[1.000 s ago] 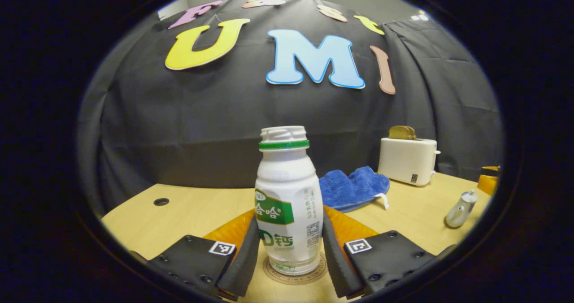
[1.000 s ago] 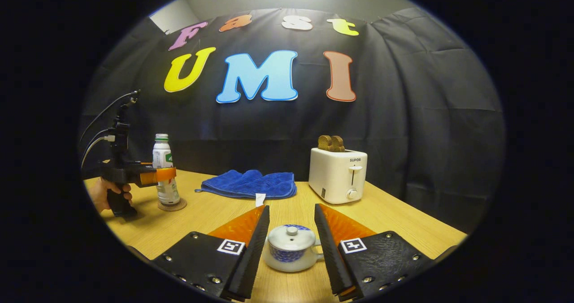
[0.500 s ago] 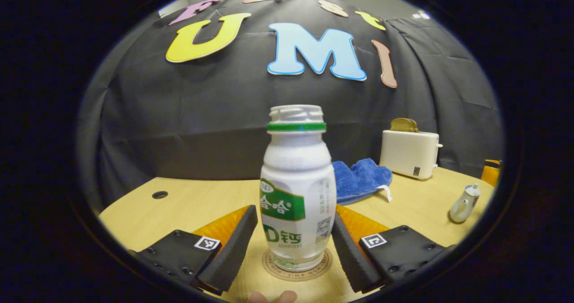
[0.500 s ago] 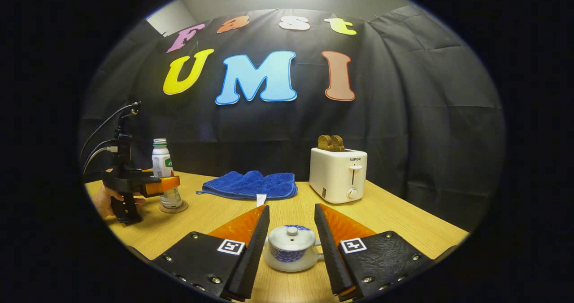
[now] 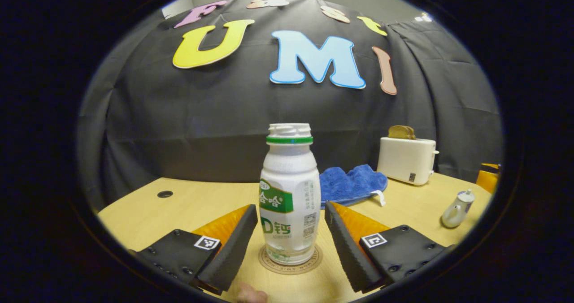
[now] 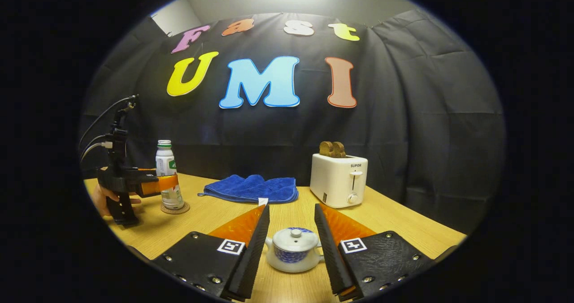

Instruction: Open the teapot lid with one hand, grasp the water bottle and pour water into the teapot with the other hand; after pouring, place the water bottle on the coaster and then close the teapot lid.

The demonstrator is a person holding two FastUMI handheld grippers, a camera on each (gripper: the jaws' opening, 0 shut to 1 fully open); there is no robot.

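A white bottle (image 5: 289, 200) with a green label, uncapped, stands upright on a round coaster (image 5: 314, 259). My left gripper (image 5: 290, 206) is open, one finger on each side of the bottle with a gap on both. The right gripper view shows that gripper (image 6: 157, 184) held by a hand (image 6: 101, 197) beside the bottle (image 6: 168, 173) and the coaster (image 6: 176, 209). The small white and blue teapot (image 6: 293, 251) sits on the table with its lid (image 6: 292, 239) on. My right gripper (image 6: 291, 208) is open, its fingers straddling the teapot. The left gripper view shows the teapot (image 5: 455, 209) at far right.
A white toaster (image 6: 338, 179) with toast in it stands at the back right of the wooden table (image 6: 394, 222). A folded blue cloth (image 6: 251, 188) lies between the bottle and the toaster. A cable hole (image 5: 165, 194) sits in the tabletop at the left.
My left gripper has let go of the bottle, spread its fingers and drawn back a little; the bottle stays on the coaster. The right gripper has barely moved around the teapot.
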